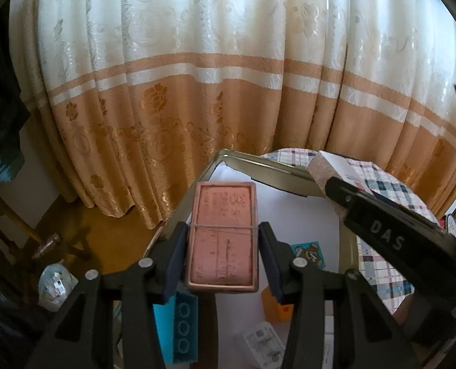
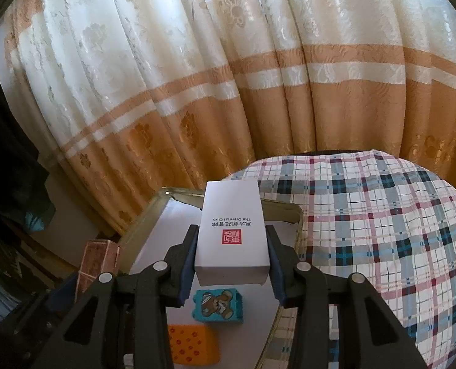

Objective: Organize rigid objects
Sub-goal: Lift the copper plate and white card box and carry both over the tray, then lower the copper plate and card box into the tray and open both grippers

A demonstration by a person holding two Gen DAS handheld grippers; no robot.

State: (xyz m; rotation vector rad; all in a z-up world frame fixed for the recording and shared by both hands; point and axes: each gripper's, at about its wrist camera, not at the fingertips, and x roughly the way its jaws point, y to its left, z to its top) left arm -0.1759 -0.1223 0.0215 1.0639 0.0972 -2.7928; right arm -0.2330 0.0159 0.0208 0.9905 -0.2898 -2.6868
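Both jaws clamped: left gripper (image 1: 223, 249) holds a pink box (image 1: 223, 236), right gripper (image 2: 231, 261) a white box (image 2: 232, 233), above a tray (image 2: 289, 212) holding a teddy block (image 2: 217, 304) and an orange block (image 2: 194, 344).

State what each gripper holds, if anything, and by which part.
The left gripper clamps the pink box by its long sides, near the rubber band. The right gripper clamps the white box by its long sides, near the closer end.

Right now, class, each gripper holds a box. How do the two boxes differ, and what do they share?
The pink box is pink with a rubber band across it; the white box is white with a red seal and black print. The left gripper holds pink, the right gripper white. Both are rectangular, clamped by their sides above the tray.
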